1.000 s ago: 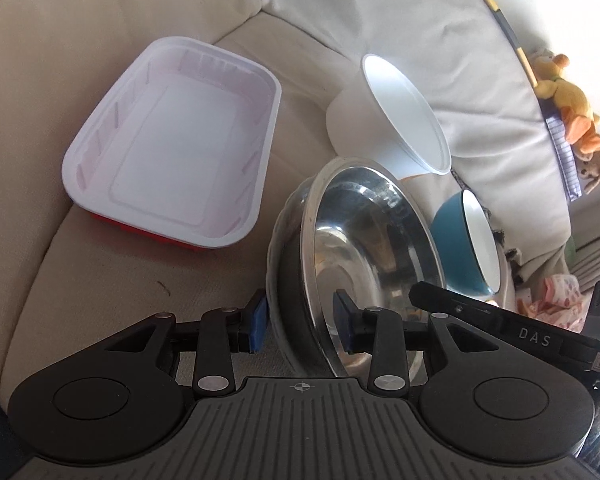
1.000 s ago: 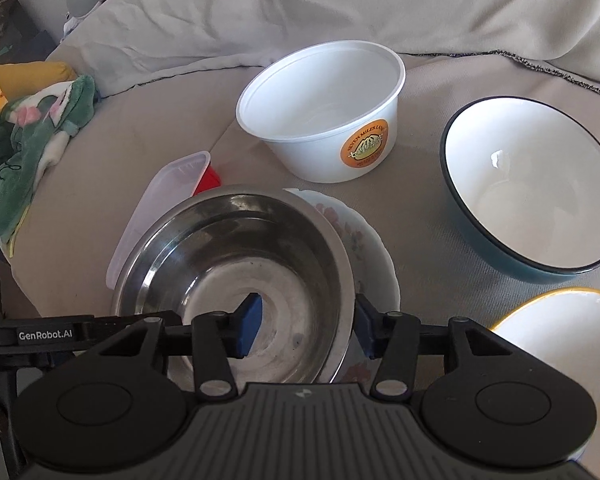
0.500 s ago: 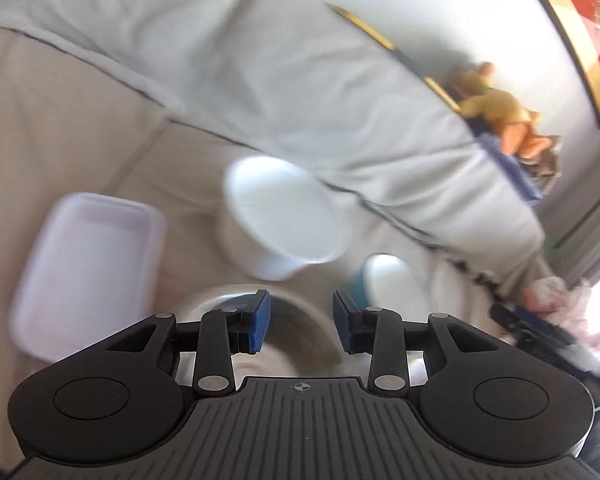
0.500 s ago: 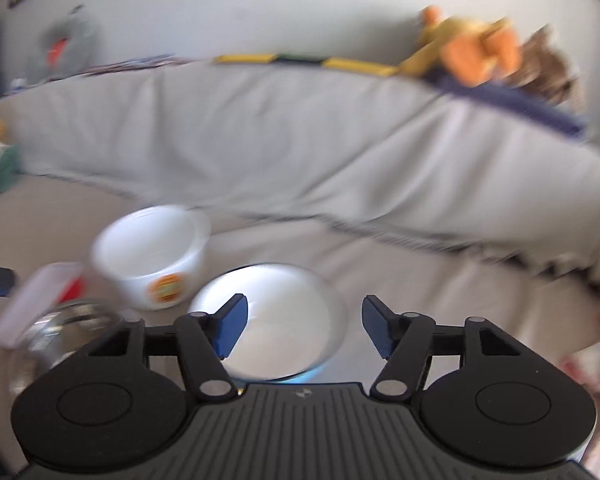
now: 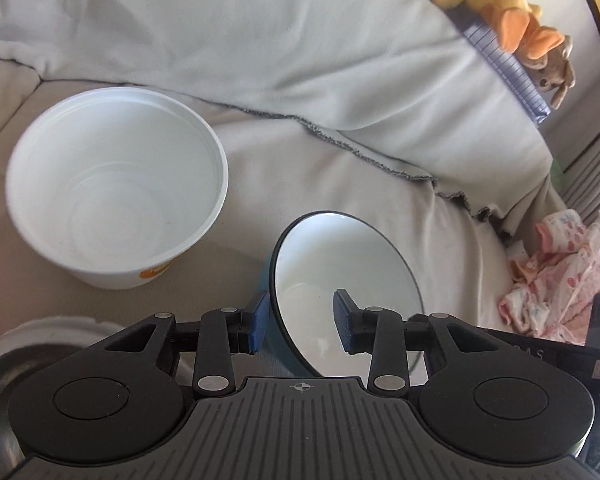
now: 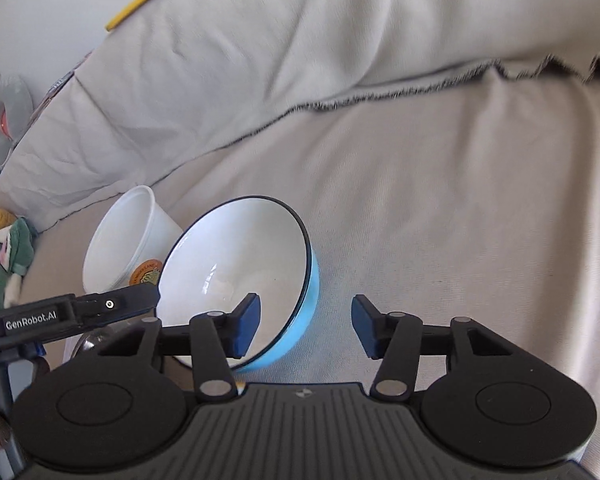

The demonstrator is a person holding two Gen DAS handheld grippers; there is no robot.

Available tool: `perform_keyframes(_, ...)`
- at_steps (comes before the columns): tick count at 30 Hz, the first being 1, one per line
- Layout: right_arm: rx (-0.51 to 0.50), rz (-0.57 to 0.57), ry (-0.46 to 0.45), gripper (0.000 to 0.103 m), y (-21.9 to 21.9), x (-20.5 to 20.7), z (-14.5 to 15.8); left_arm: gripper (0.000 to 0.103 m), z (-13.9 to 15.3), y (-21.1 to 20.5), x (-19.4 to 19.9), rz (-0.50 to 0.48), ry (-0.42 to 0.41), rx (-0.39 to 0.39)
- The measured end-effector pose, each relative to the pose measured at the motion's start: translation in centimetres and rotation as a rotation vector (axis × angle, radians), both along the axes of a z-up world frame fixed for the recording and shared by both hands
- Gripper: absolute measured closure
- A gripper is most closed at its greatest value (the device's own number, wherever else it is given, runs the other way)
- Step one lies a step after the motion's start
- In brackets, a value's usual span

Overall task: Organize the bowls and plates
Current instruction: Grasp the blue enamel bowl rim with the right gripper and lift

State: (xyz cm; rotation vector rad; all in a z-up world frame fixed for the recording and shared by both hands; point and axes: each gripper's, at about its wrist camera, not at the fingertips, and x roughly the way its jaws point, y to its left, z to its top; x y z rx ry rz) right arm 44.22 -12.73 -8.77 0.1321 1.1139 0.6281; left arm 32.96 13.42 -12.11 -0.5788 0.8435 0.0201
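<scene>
Both grippers have swung off the steel bowl (image 5: 4, 380) to the blue bowl (image 5: 340, 276) at 6 o'clock, left gripper (image 5: 300, 322) opening and right gripper (image 6: 304, 330) closing, each part-open astride its rim, gripping nothing—likely next pickup.

A home — covered sofa (image 5: 260, 40), plush toys (image 5: 500, 4).

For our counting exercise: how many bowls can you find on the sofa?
3. The white plastic bowl stands at the back left; the tilted blue bowl is at the left gripper; the steel bowl is nearest, at lower left. Others may be hidden.
</scene>
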Motion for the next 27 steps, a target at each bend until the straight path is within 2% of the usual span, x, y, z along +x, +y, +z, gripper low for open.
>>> perform_keyframes(2,0.004,0.017,0.042,0.058,0.8,0.8,-1.1,0.059,-0.5,-0.1,1.3,-0.008,0.027,0.014)
perform_keyframes(5,0.009,0.038,0.107,0.068,2.2,2.1,-2.6,0.058,-1.2,-0.2,2.6,-0.019,0.059,0.032)
perform_keyframes(7,0.006,0.035,0.142,0.07,2.7,2.5,-3.4,0.059,-1.8,-0.2,3.5,-0.026,0.079,0.032)
perform_keyframes(11,-0.023,0.038,0.175,0.077,3.6,2.7,-4.9,0.06,-3.1,-0.8,5.1,-0.05,0.138,0.036)
perform_keyframes(14,-0.044,0.049,0.127,0.077,4.3,2.2,-5.0,0.06,-3.3,-1.4,5.8,-0.066,0.154,0.079)
perform_keyframes(18,-0.084,0.047,0.033,0.077,4.6,1.1,-4.3,0.06,-2.6,-1.8,5.4,-0.094,0.107,0.086)
perform_keyframes(20,-0.091,0.042,-0.013,0.077,4.3,0.8,-3.6,0.06,-1.8,-2.5,5.0,-0.114,0.079,0.12)
perform_keyframes(24,-0.051,0.012,-0.044,0.077,2.9,-0.5,-1.0,0.06,0.4,-3.2,3.9,-0.11,0.051,0.099)
perform_keyframes(27,-0.015,0.005,-0.086,0.077,1.2,-2.2,1.8,0.06,3.1,-4.1,2.1,-0.123,-0.002,0.096)
